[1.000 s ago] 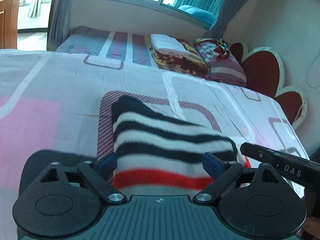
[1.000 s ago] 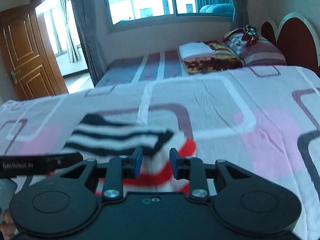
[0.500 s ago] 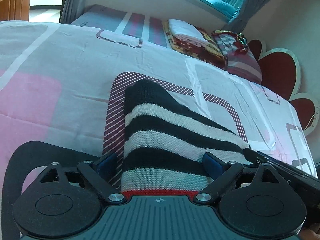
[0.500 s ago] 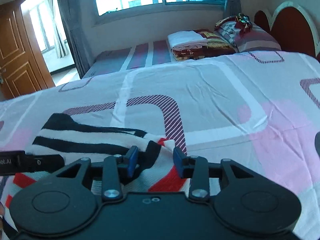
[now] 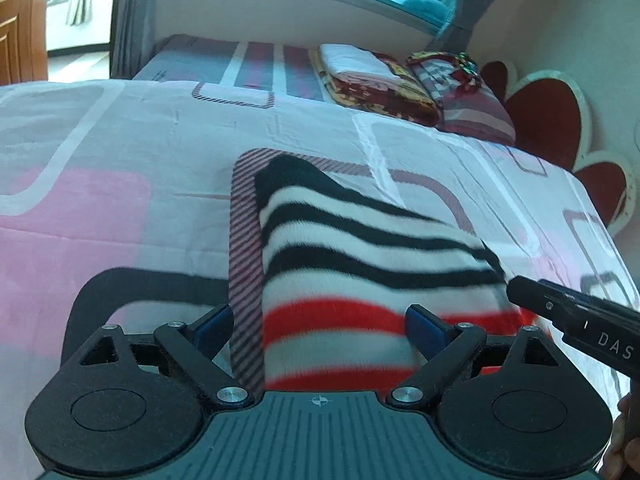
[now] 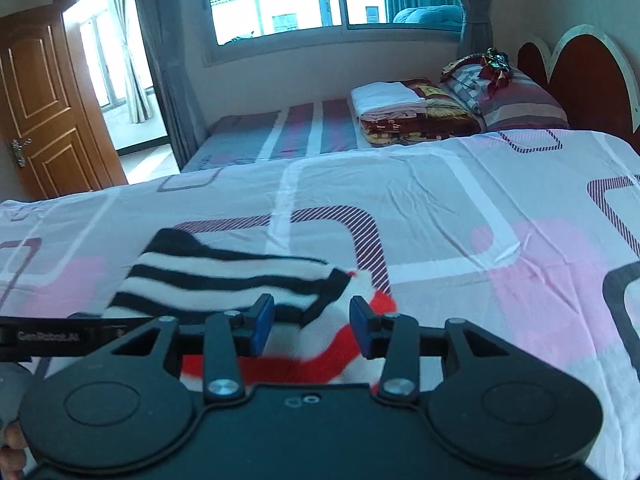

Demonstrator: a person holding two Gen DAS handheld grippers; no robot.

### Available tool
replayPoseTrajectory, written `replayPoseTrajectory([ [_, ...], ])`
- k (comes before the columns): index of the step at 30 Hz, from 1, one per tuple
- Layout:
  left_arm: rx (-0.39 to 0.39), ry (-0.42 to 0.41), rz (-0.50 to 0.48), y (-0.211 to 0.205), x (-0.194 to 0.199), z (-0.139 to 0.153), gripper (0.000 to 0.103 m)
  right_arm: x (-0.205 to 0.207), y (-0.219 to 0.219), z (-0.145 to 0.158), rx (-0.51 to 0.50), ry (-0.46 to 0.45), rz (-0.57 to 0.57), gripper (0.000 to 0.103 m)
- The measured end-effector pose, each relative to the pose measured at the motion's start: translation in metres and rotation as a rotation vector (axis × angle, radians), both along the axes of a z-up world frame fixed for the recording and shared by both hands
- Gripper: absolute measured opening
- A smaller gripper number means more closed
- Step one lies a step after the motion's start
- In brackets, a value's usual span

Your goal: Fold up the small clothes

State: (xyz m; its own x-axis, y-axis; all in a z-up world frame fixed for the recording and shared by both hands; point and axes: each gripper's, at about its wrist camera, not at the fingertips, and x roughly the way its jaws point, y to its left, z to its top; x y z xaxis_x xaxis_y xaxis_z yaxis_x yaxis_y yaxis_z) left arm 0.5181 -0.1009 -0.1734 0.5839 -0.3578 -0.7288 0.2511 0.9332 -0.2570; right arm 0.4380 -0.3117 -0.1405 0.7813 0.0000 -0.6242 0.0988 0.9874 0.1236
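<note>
Bedspread [image 6: 460, 200] lies open beyond striped garment [image 6: 224, 280]; folded blankets [image 6: 412, 116] far off.

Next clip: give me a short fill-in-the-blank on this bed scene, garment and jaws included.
1. The striped knit garment lies on a bed sheet with black, white and ____ stripes.
2. The left gripper has its jaws spread ____, with the garment's near edge between them.
3. On the far bed, a folded ____ cloth tops the blanket stack.

Missing words: red; wide; white
</note>
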Motion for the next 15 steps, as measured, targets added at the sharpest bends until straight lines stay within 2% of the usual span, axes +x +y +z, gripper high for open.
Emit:
replayPoseTrajectory([
  [8,0.022,-0.053,-0.053,0.01,-0.052,0.002,0.092,-0.047,0.018,0.004,-0.011,-0.014,0.015,0.041],
  [11,0.006,-0.043,-0.042,0.012,-0.061,0.003,0.092,-0.064,0.023,0.0,-0.002,-0.005,0.024,0.041],
  [15,0.039,-0.046,-0.066,0.008,-0.064,-0.004,0.092,-0.079,0.028,-0.008,-0.04,0.003,0.026,0.041],
])
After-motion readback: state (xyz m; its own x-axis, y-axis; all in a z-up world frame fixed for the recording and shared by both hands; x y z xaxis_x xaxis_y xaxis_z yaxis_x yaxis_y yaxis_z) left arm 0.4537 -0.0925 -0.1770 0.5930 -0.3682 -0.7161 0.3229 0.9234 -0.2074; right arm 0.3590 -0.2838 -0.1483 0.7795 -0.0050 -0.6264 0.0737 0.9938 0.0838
